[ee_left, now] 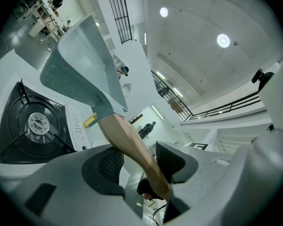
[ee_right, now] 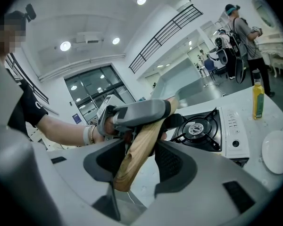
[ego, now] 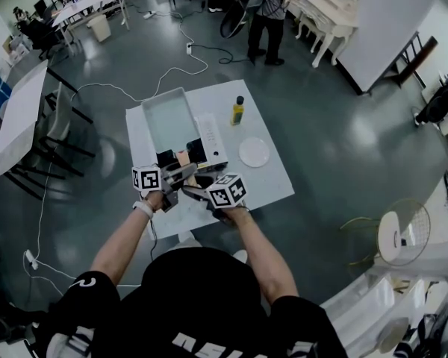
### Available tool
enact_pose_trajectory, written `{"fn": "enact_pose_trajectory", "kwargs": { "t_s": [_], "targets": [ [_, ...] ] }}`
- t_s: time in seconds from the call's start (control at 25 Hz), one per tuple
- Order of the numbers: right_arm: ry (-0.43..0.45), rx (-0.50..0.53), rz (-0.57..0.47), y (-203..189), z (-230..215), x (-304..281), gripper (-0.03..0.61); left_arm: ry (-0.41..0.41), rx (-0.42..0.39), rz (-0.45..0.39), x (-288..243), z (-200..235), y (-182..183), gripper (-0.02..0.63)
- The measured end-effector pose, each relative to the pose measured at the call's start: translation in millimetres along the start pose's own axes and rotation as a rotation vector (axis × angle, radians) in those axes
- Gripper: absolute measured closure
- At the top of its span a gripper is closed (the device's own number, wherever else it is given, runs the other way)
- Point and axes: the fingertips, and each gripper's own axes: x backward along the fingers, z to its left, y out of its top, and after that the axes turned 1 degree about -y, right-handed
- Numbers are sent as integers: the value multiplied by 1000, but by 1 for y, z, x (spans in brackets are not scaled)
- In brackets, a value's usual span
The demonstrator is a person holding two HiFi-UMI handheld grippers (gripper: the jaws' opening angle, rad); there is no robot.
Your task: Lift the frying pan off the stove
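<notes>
The grey square frying pan point(ego: 168, 118) hangs in the air above the table, tilted, its underside filling the upper left of the left gripper view point(ee_left: 80, 74). Its wooden handle point(ee_left: 132, 145) runs between the pads of my left gripper point(ee_left: 140, 161), which is shut on it. My right gripper point(ee_right: 139, 161) is shut on the handle's end point(ee_right: 141, 145), just behind the left gripper point(ee_right: 132, 114). In the head view both grippers point(ego: 181, 171) point(ego: 201, 189) meet at the table's near edge. The stove's burner point(ee_left: 35, 124) point(ee_right: 203, 128) stands bare below the pan.
On the white table point(ego: 269, 185), a yellow bottle point(ego: 238, 110) point(ee_right: 258, 100) stands beyond the stove point(ego: 209, 144) and a white plate point(ego: 254, 152) point(ee_right: 277, 152) lies to its right. A person point(ego: 267, 13) stands farther back on the floor, with cables, chairs and other tables around.
</notes>
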Motion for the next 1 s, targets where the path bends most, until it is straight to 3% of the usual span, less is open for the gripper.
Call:
{"fn": "enact_pose_trajectory", "kwargs": {
  "t_s": [1.0],
  "targets": [
    [-32, -25, -19, -20, 2, 25, 388, -31, -45, 62, -20, -19, -24, 408]
  ]
}}
